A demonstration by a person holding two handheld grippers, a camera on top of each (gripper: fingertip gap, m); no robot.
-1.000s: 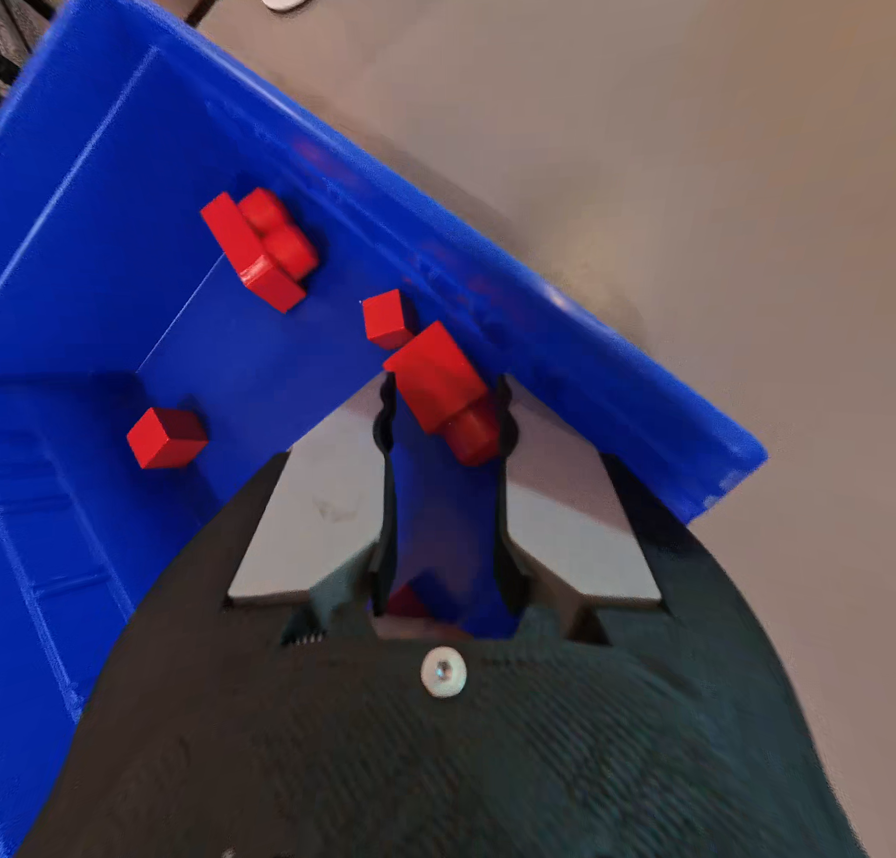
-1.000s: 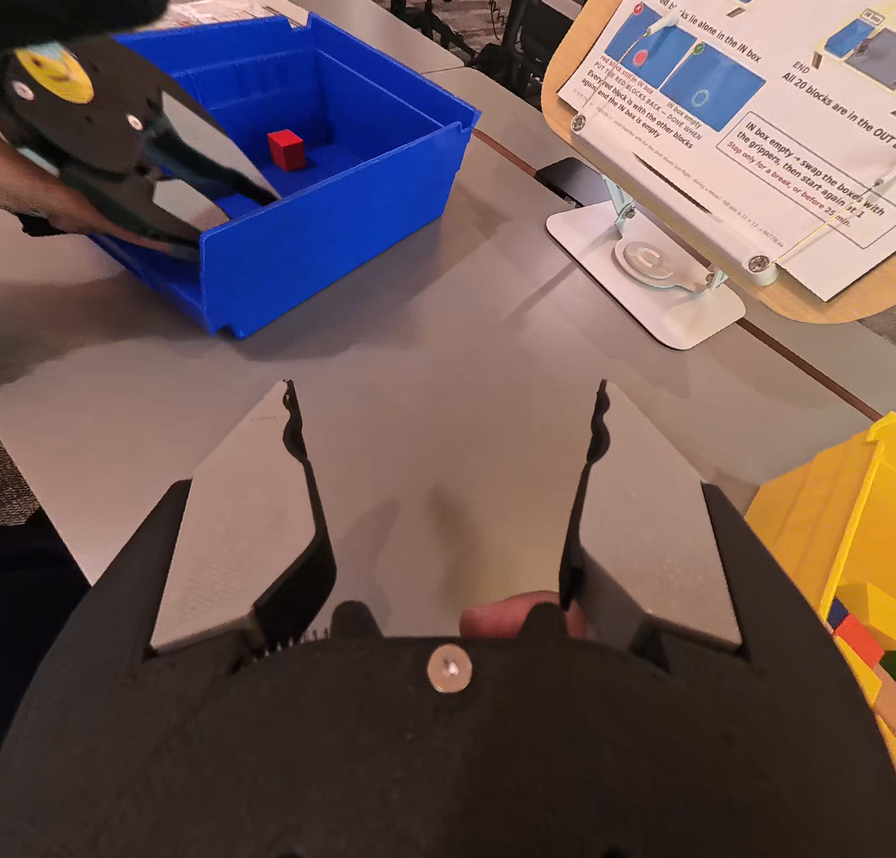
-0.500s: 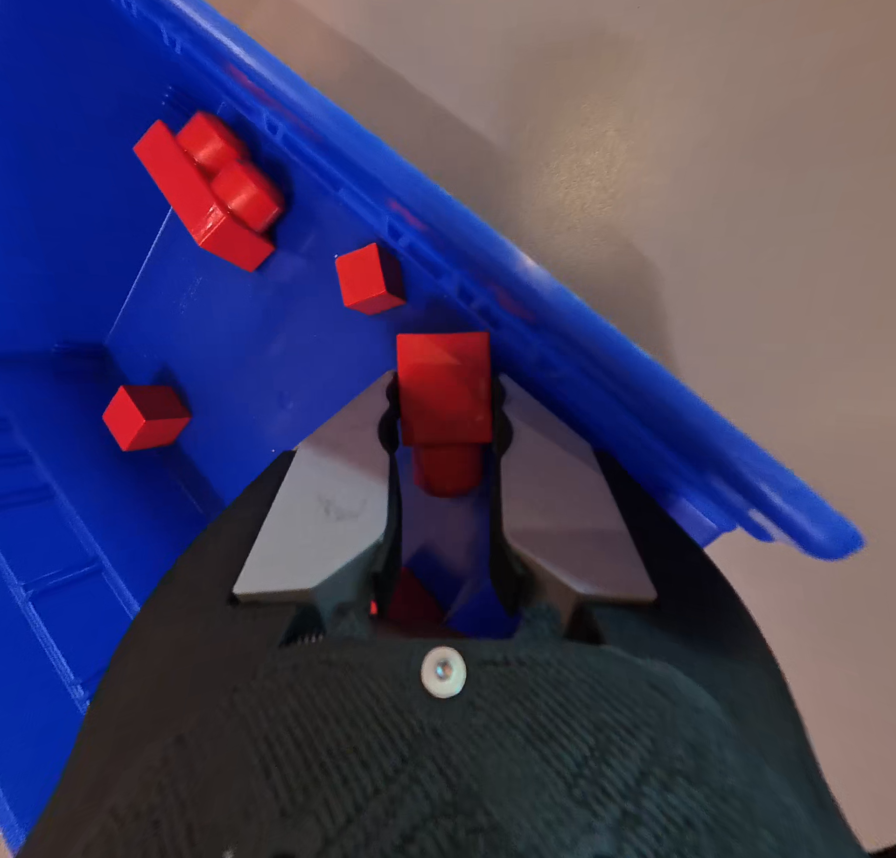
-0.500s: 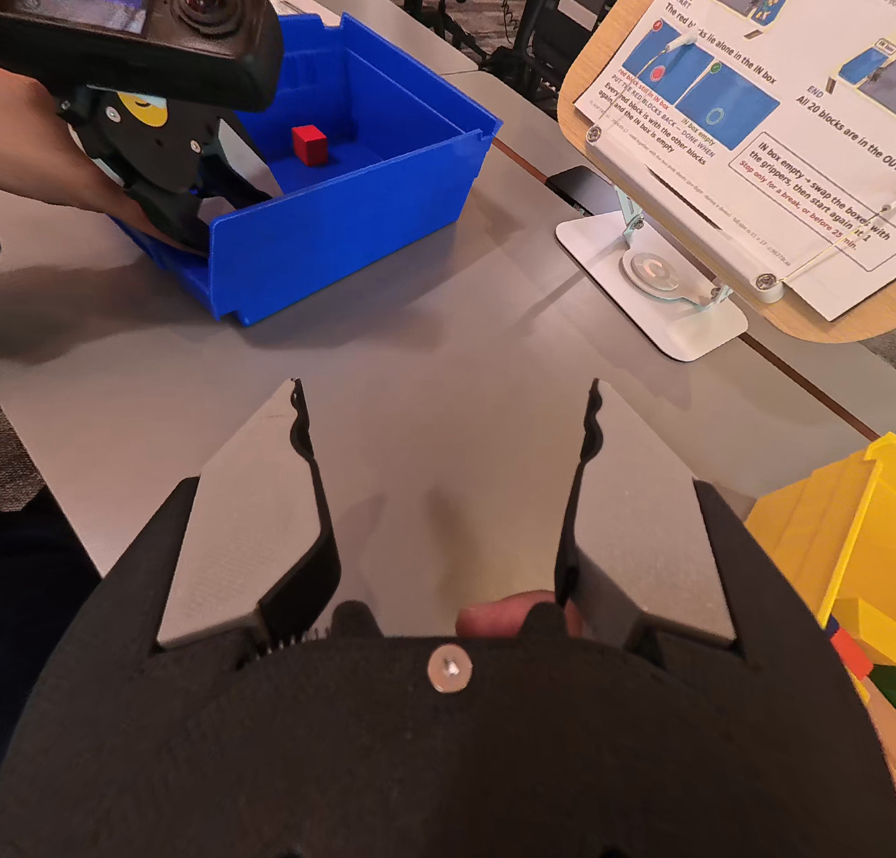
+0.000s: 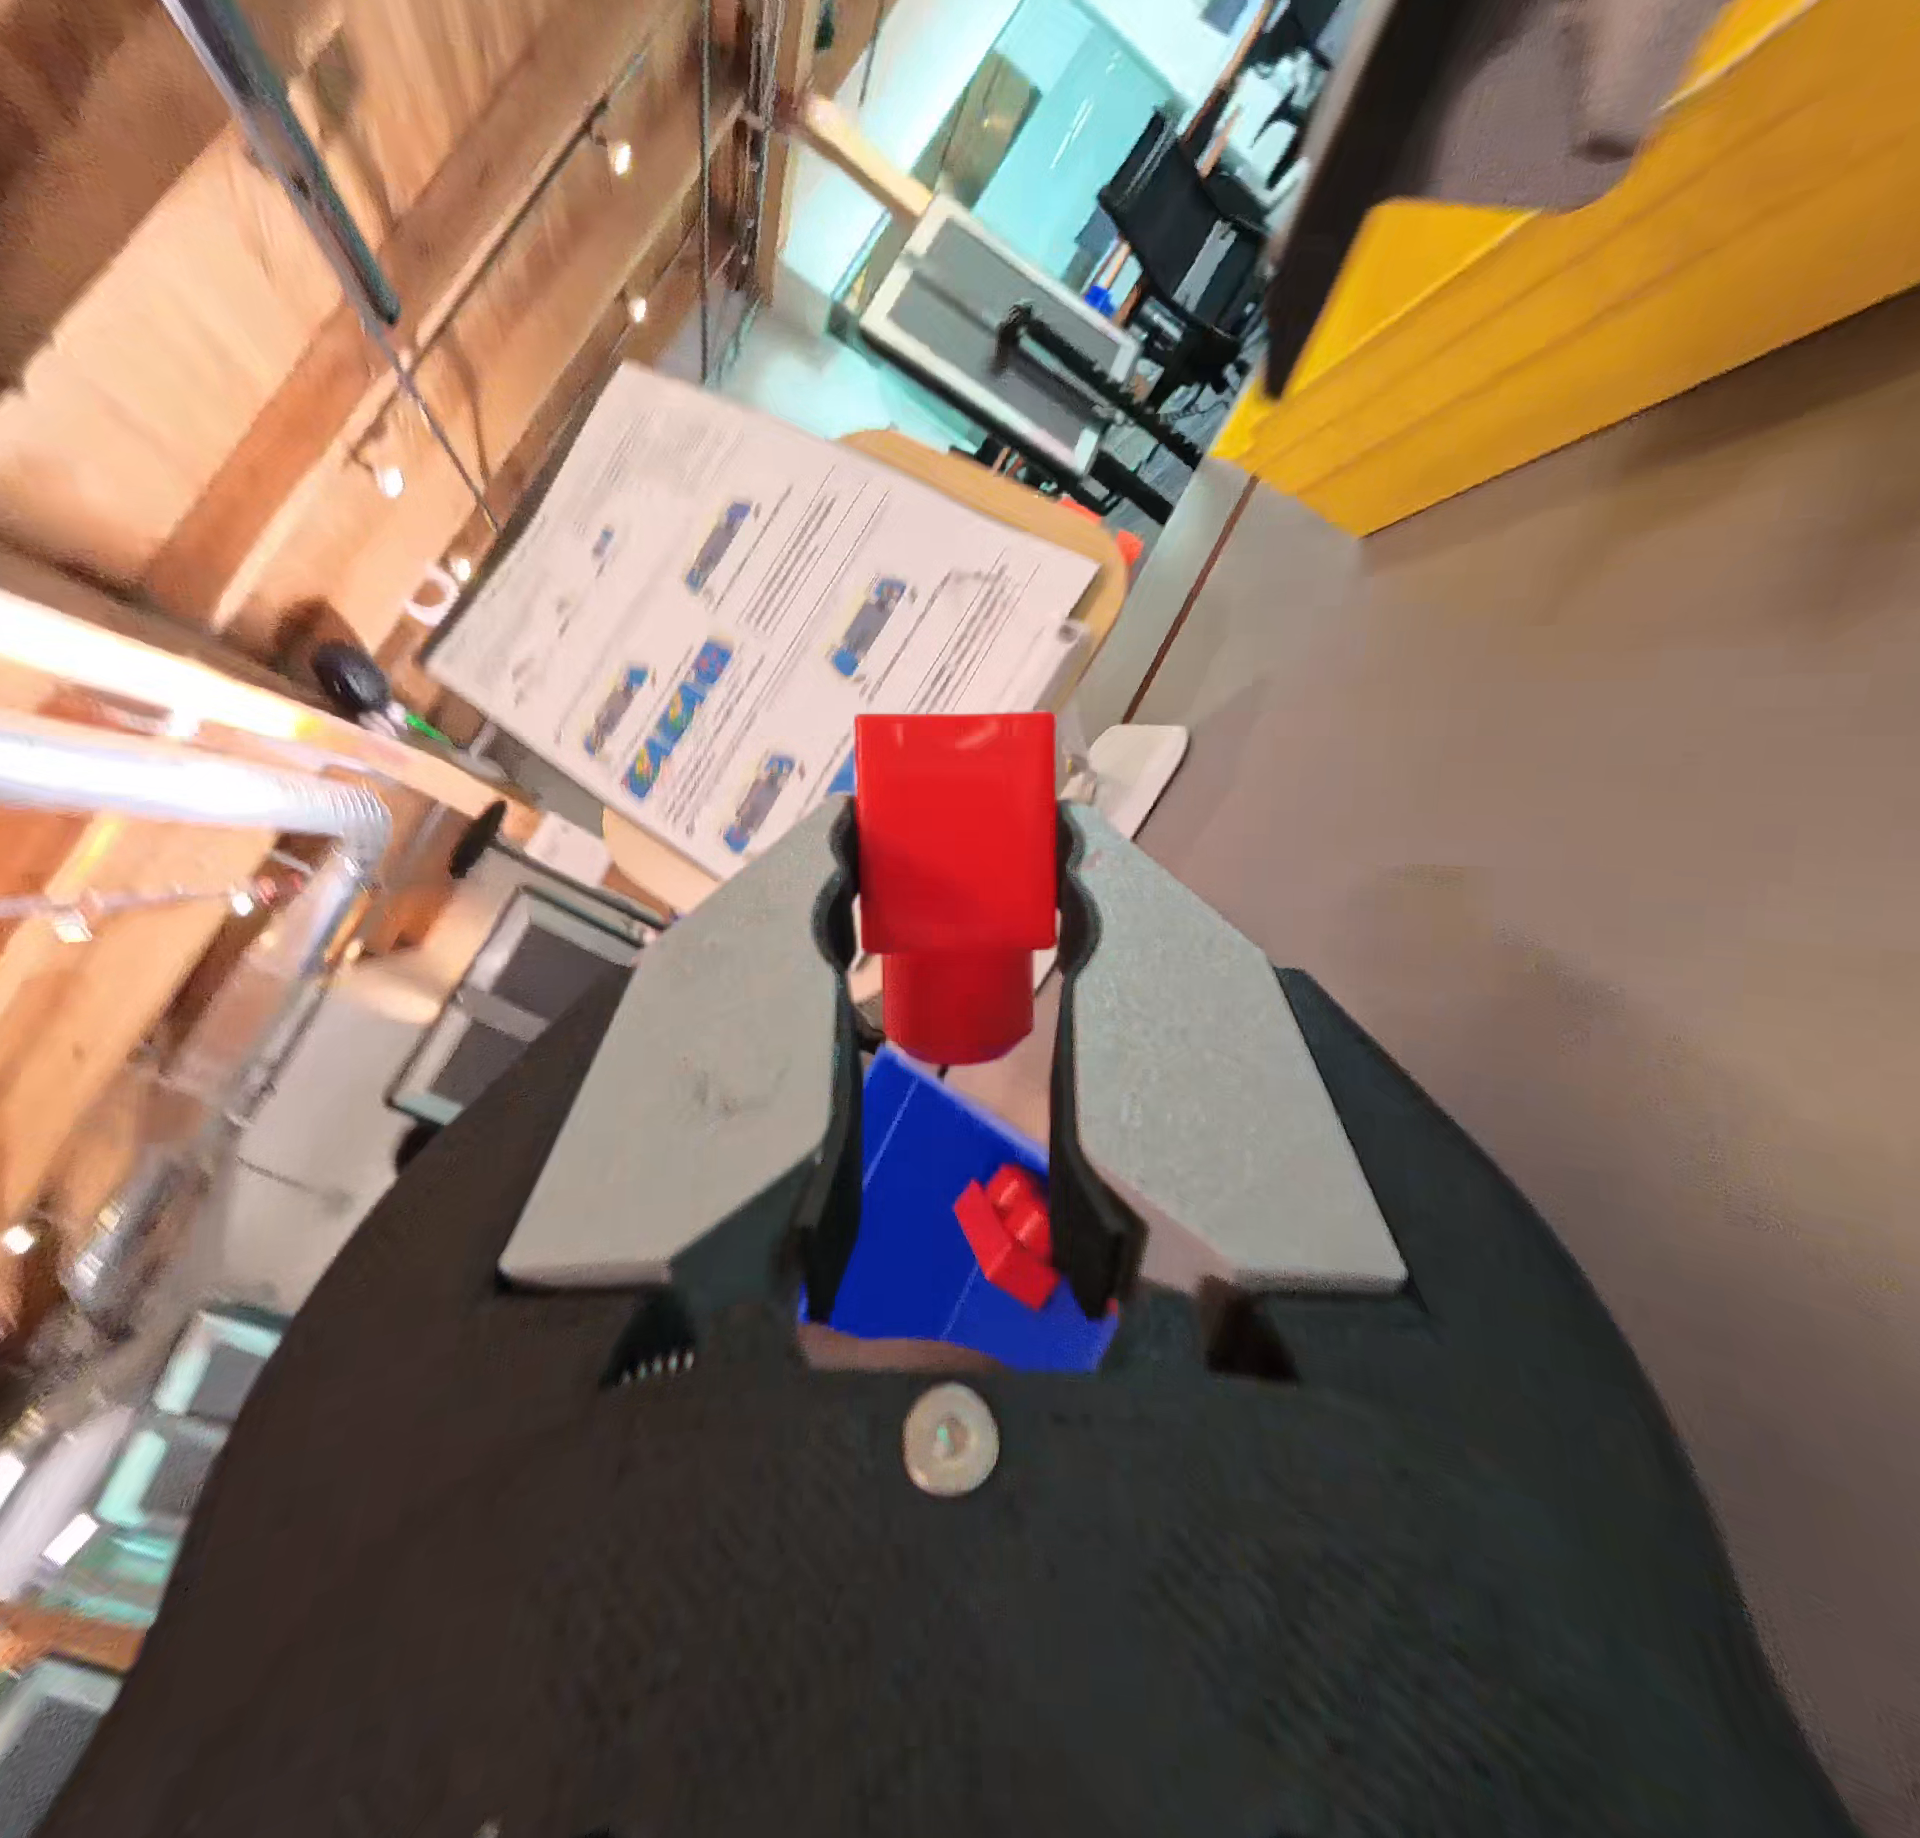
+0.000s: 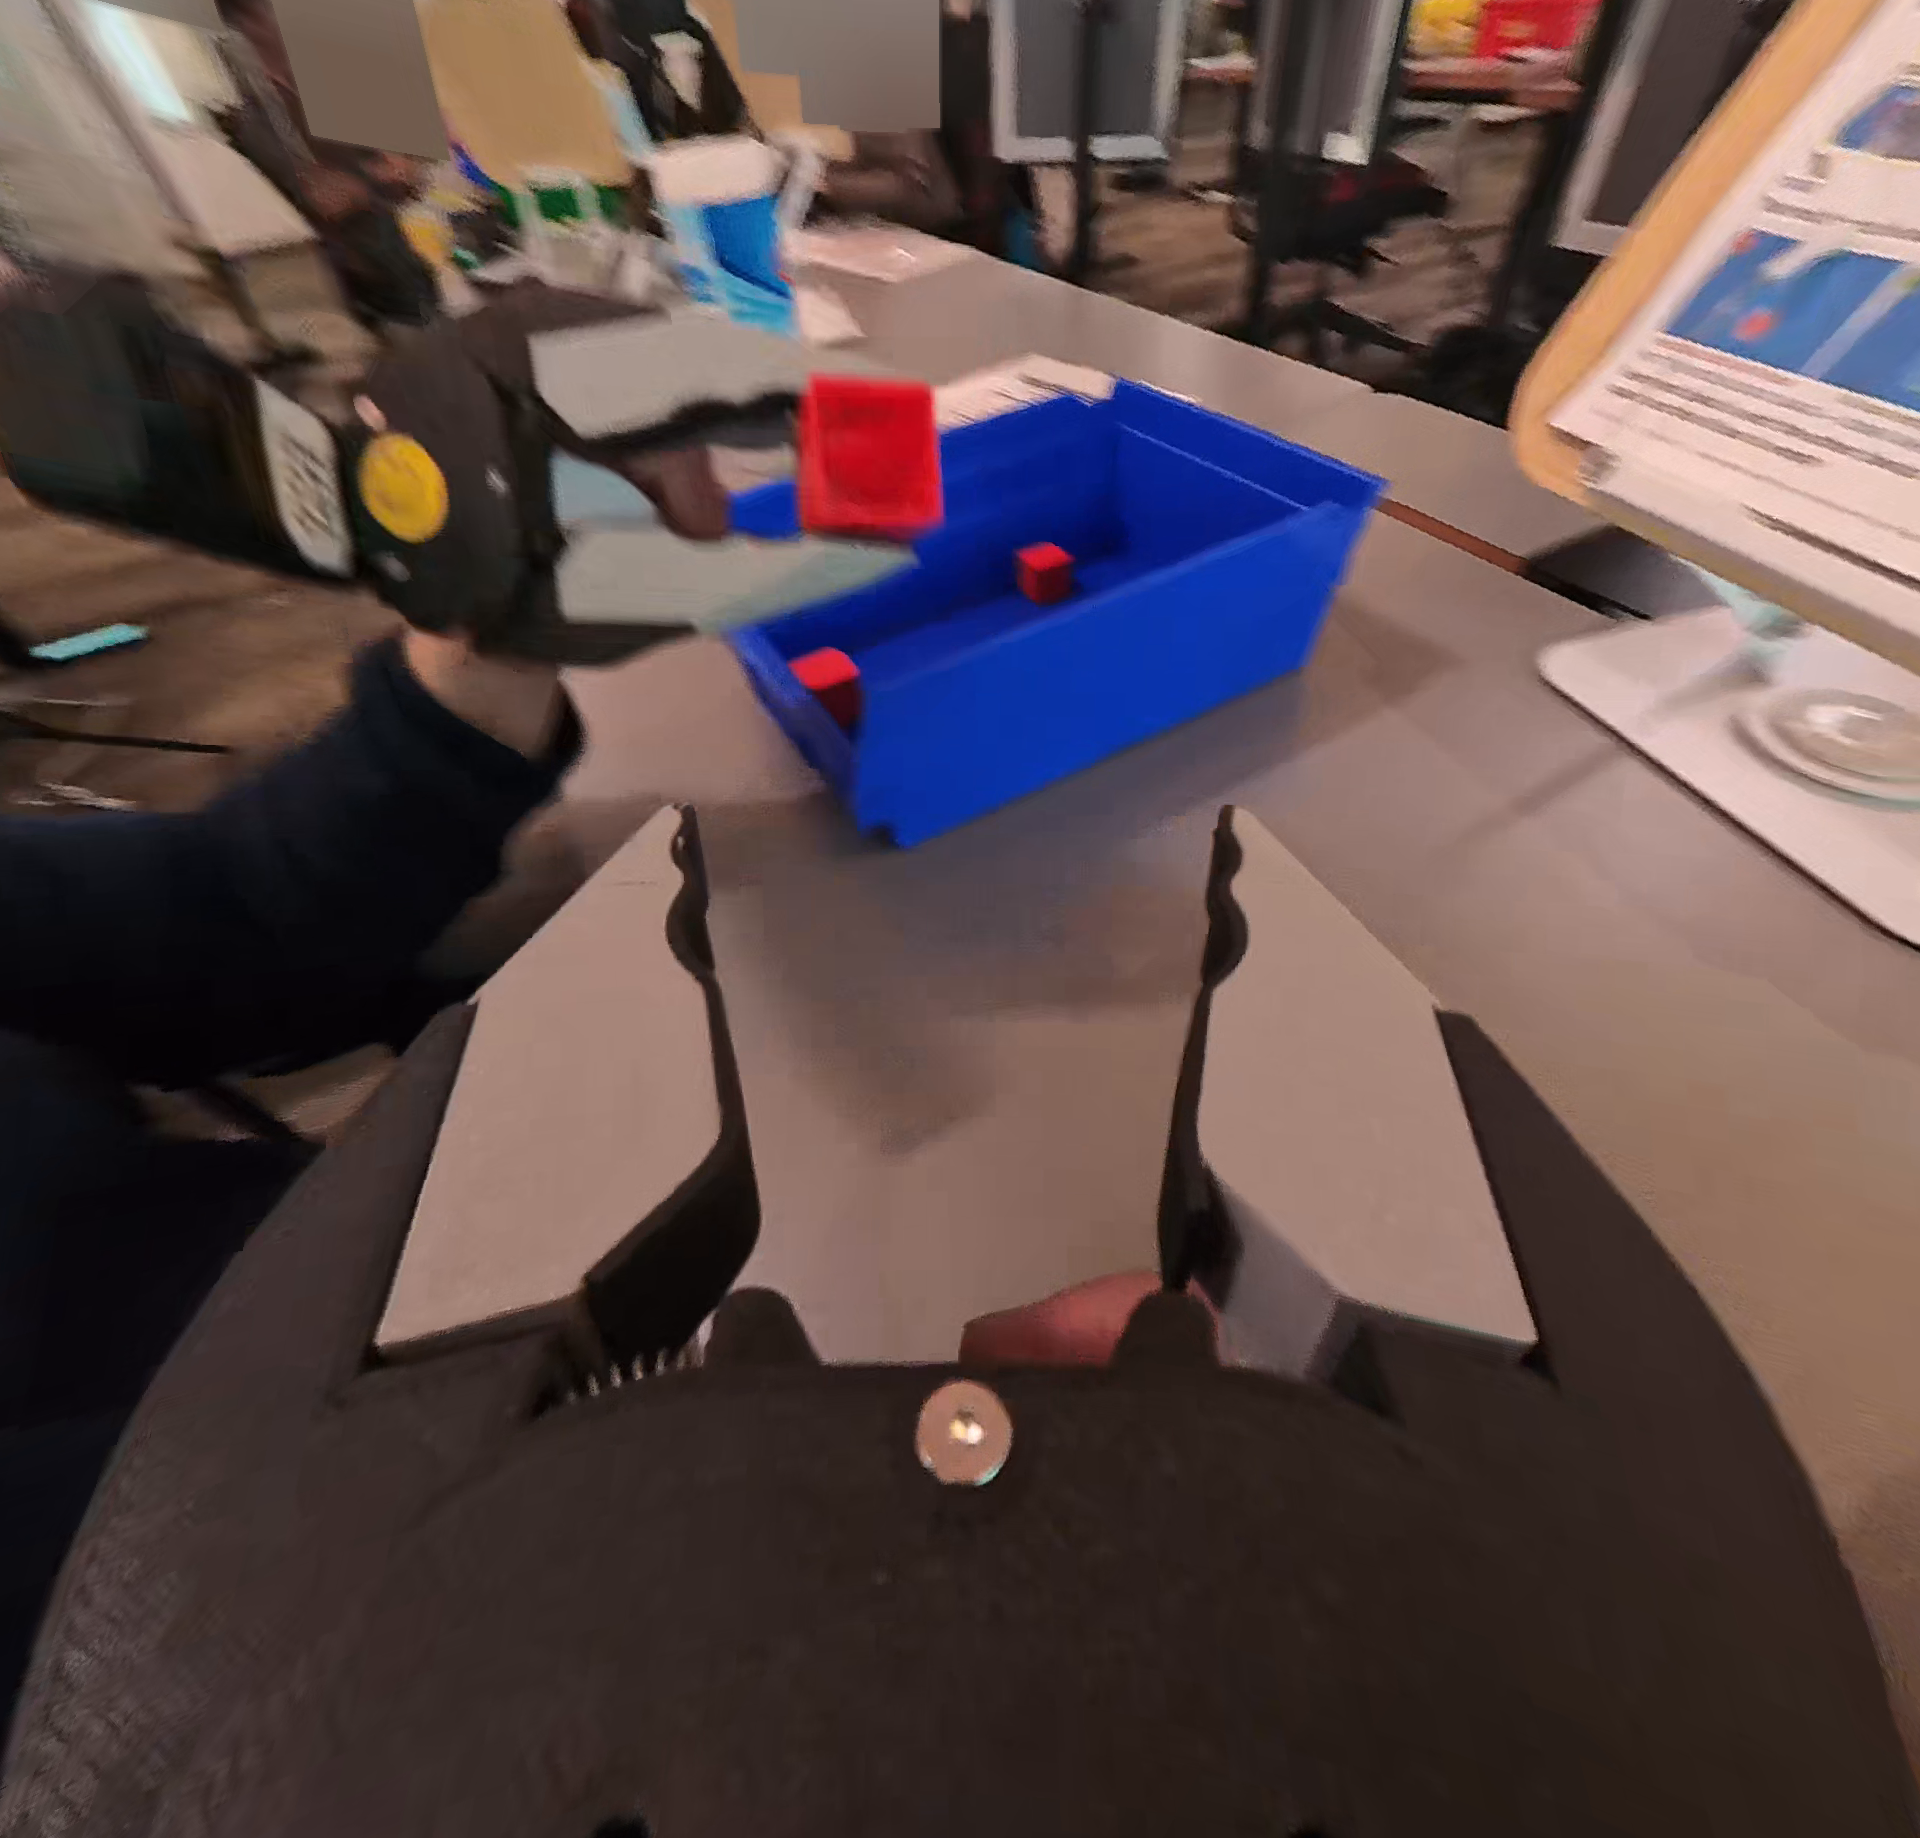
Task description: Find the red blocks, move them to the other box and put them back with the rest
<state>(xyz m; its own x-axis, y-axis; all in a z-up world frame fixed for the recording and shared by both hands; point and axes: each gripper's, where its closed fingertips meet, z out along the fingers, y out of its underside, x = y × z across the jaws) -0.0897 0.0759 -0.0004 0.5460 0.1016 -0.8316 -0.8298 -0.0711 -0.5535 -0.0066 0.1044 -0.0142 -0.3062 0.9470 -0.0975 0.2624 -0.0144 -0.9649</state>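
Left gripper (image 5: 954,869) pinching a red block (image 5: 954,832) between its fingertips, held in the air above the blue box (image 6: 1091,708); two small red cubes (image 6: 1042,573) on the box floor, one at its near corner, one toward the far wall. Right gripper (image 6: 954,884) spread wide and empty over the grey table (image 6: 1351,957); yellow box (image 5: 1558,313) toward the table's far edge in the left wrist view.

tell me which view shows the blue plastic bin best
The right wrist view: the whole blue plastic bin sits on the grey table with two small red cubes inside. The left wrist view shows only a sliver of it between the tool's fingers.
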